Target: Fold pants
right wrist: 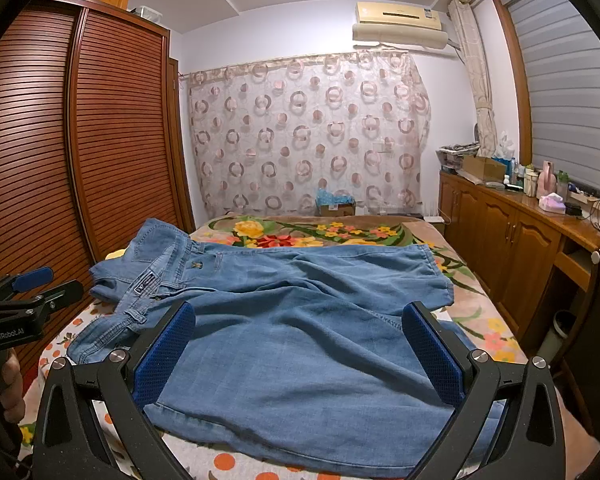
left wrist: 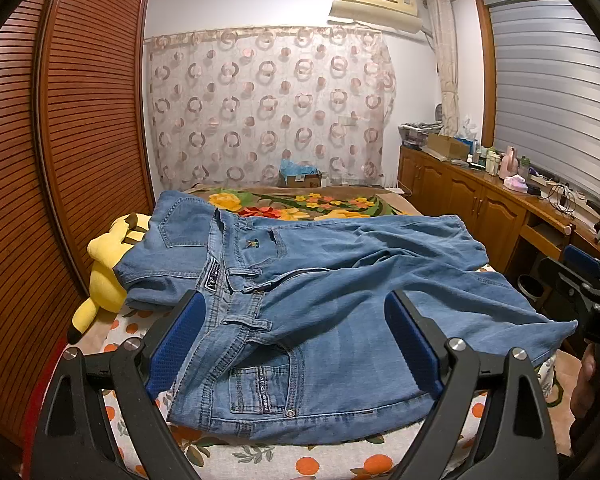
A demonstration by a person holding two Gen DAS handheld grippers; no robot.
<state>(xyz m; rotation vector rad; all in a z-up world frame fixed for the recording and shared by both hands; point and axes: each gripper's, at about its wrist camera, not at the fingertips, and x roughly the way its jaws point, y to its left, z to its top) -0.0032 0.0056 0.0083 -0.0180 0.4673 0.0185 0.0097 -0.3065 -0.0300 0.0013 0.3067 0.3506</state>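
Observation:
Blue denim pants (left wrist: 320,300) lie spread on the bed, waistband to the left, legs running right. In the right wrist view the pants (right wrist: 300,340) fill the middle. My left gripper (left wrist: 296,312) is open, its blue pads wide apart above the waistband and pocket end. My right gripper (right wrist: 298,320) is open above the leg end near the hem. Neither holds any cloth. The right gripper also shows at the right edge of the left wrist view (left wrist: 588,280), and the left gripper at the left edge of the right wrist view (right wrist: 28,292).
A yellow plush toy (left wrist: 104,272) lies at the bed's left edge beside the pants. A slatted wooden wardrobe (left wrist: 80,120) stands to the left. A wooden cabinet (right wrist: 520,240) with clutter runs along the right. A floral blanket (right wrist: 320,232) covers the far bed.

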